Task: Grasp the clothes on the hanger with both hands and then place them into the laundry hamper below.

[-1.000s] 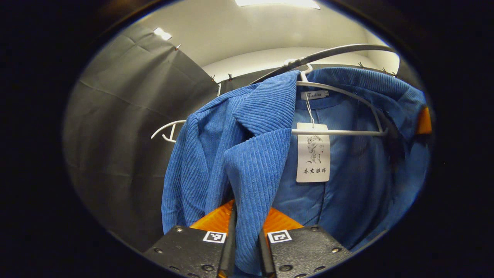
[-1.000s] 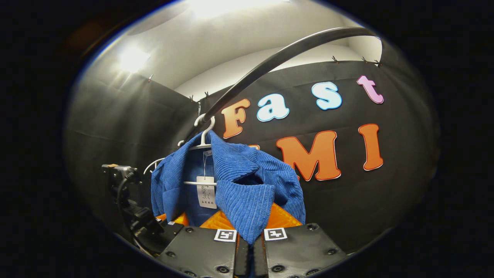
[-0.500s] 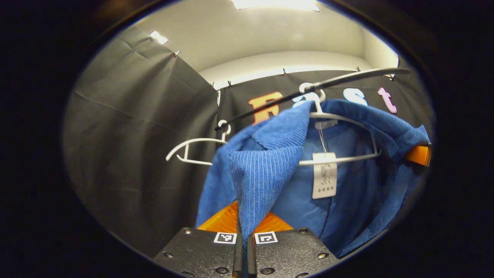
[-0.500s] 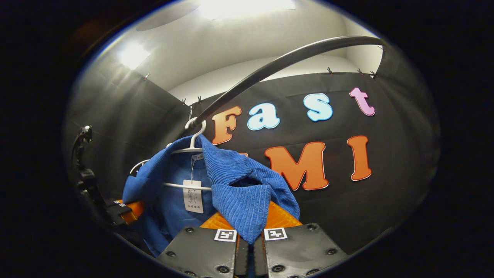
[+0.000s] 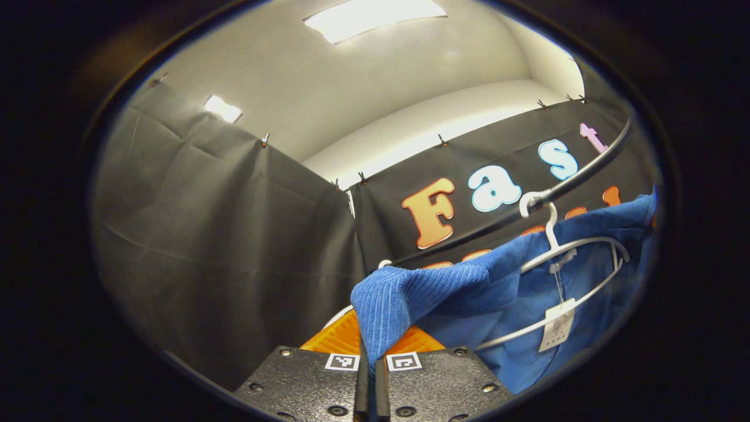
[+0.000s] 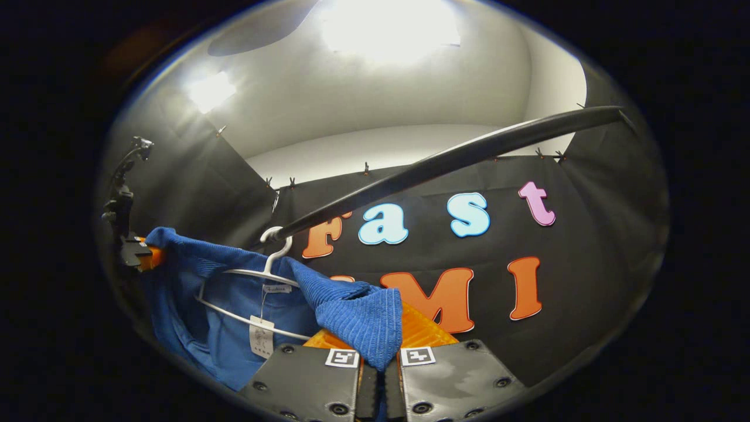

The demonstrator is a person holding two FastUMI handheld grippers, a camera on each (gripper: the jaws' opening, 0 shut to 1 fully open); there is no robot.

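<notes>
Blue corduroy jacket (image 5: 469, 293) hangs on a thin white wire hanger (image 5: 577, 249), whose hook is looped over a dark curved rail (image 5: 580, 176) running across the booth's black cloth wall. In the left gripper view, the left gripper (image 5: 370, 357) is clamped on a ribbed fold of the jacket's front edge, the cloth squeezed between both fingers and stretching away to the right toward the hanger. A white paper tag (image 5: 556, 333) dangles on a string from the hanger's neck, in front of the smoother blue lining.

In the right gripper view, the right gripper (image 6: 381, 360) is likewise closed on the jacket (image 6: 357, 313), a thick corduroy flap caught between its two fingers. The hanger (image 6: 246, 275) sits to the left of that grip, hooked on the rail (image 6: 445, 161), with the tag (image 6: 261, 336) hanging below its bar. Farther left, the other gripper (image 6: 137, 252) holds the opposite edge of the garment, so the jacket is spread between the two, with the hanger in the middle.
</notes>
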